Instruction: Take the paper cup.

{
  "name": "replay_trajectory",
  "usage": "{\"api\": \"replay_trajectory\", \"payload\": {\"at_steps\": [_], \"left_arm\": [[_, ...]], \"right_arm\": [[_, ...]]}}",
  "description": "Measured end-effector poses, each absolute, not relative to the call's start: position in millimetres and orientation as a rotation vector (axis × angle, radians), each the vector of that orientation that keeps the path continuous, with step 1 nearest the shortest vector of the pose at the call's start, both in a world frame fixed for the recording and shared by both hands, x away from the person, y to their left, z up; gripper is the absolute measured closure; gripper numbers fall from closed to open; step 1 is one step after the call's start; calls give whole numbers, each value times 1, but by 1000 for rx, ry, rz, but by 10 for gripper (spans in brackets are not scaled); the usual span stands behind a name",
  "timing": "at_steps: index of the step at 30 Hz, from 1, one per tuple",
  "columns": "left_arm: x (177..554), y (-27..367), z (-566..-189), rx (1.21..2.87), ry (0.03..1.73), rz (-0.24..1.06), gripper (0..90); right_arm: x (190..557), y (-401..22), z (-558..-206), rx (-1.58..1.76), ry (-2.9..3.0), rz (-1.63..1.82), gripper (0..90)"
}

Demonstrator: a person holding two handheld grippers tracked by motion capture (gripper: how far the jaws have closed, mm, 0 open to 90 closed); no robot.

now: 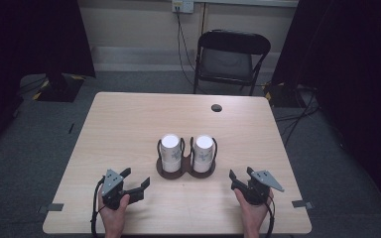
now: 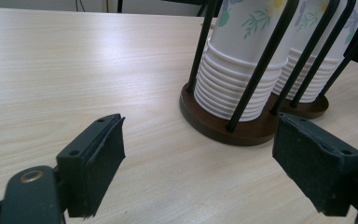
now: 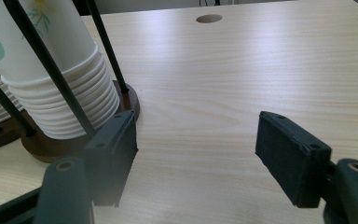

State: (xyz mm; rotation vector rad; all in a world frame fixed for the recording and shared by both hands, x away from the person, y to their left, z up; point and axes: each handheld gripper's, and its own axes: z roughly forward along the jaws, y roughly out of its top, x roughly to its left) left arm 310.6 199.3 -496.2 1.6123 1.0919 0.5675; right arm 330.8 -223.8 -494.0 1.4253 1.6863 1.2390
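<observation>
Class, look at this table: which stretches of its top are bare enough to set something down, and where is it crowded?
Bare: the far half of the table from the cup holder to the cable hole, and both side strips. Crowded: the near edge, where the left gripper and right gripper flank the cup stacks.

Black folding chair on grey floor beyond the pale wooden table.

Nothing here is showing any writing I can read; the paper cups are carrying only printed leaves and flowers.
</observation>
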Motion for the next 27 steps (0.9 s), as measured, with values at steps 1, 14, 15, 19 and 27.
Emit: {"api": "replay_trajectory", "payload": {"at_steps": [1, 14, 15, 19, 27], "left_arm": [[311, 199, -496, 1613, 1092, 567, 164], [311, 199, -496, 1615, 1093, 565, 164], [311, 199, -496, 1615, 1093, 565, 164], [311, 199, -496, 1616, 1086, 566, 164], [310, 199, -496, 1617, 1081, 572, 164]], "right_arm": [[331, -224, -494, 1428, 1687, 1240, 292], [330, -225, -494, 1434, 1726, 1276, 334], [330, -225, -494, 1434, 1726, 1276, 334], [329, -226, -491, 1427, 1731, 1298, 343], [327, -216, -475, 1357, 1766, 1366, 371]]}}
